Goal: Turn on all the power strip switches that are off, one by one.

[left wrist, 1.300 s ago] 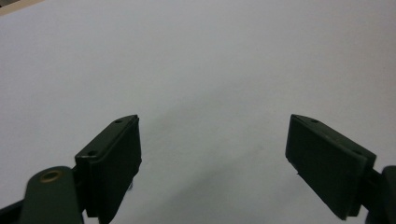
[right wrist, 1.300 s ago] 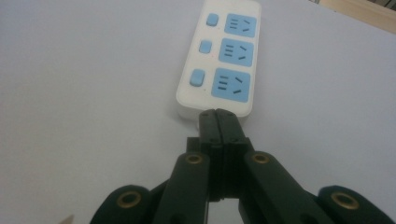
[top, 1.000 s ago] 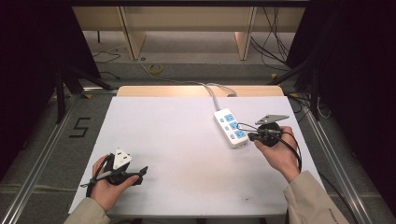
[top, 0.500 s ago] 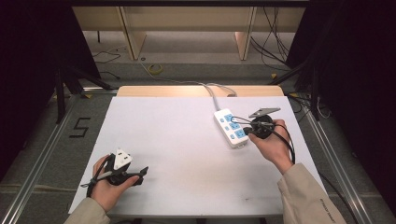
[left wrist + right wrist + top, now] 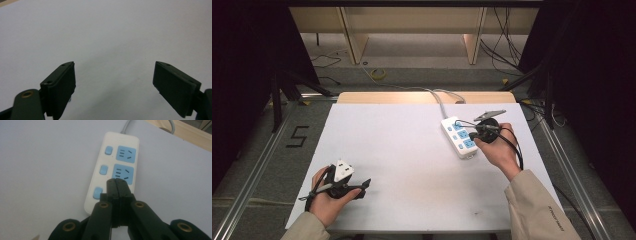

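A white power strip (image 5: 458, 138) with blue sockets and blue switches lies on the right half of the white table (image 5: 402, 150), its grey cable (image 5: 439, 97) running off the far edge. My right gripper (image 5: 471, 133) is shut with nothing in it and hovers over the strip. In the right gripper view the shut gripper (image 5: 117, 182) covers the near end of the power strip (image 5: 112, 162), beside the nearest blue switch (image 5: 97, 193). My left gripper (image 5: 363, 184) rests near the front left corner. In its own view, my left gripper (image 5: 115, 64) is open over bare table.
A wooden board (image 5: 377, 97) lines the table's far edge. Metal rails run along both sides of the table. The floor at the left bears a "5" mark (image 5: 298, 136). Loose cables (image 5: 507, 45) and a yellow coil (image 5: 378, 74) lie beyond the table.
My right hand has shifted away from the person and slightly left, bringing the shut jaws over the power strip. The left hand has stayed where it was.
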The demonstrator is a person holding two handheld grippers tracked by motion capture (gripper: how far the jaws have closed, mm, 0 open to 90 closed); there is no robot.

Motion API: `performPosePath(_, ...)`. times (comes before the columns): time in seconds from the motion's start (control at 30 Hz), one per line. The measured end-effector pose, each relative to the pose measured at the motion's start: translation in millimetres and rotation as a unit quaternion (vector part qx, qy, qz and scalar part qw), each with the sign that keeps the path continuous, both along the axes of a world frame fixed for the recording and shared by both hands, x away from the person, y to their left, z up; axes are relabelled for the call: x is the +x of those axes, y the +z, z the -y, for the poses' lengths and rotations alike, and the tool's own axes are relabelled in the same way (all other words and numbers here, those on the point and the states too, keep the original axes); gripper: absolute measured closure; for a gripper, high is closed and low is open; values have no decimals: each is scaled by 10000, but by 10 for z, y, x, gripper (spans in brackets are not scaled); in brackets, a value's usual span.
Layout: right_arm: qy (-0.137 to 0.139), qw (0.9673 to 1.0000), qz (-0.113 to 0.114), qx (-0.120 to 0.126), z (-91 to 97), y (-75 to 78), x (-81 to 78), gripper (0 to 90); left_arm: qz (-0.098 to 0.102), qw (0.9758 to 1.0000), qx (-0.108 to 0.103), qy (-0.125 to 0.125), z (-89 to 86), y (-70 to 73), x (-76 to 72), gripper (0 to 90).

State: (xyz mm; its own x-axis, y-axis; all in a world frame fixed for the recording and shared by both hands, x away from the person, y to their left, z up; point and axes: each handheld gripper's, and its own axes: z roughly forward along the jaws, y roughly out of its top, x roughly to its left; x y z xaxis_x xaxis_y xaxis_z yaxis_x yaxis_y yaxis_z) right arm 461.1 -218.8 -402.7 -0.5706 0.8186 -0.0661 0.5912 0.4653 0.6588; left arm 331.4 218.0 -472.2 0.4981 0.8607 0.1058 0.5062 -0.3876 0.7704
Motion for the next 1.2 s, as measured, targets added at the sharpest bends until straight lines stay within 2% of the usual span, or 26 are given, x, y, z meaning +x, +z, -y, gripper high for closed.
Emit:
performPosePath(0.67, 79, 9999, -101, -31, -210, -26, 229, 900, 10, 10000, 0, -41, 7, -2, -1, 183)
performPosePath(0.93, 129, 9998, -142, -15, -301, -28, 361, 900, 6, 10000, 11, -53, 10, -3, -1, 183)
performPosePath(1.2, 73, 9996, -254, 20, -366, -96, 531, 900, -2, 10000, 24, -86, 20, -7, -3, 184)
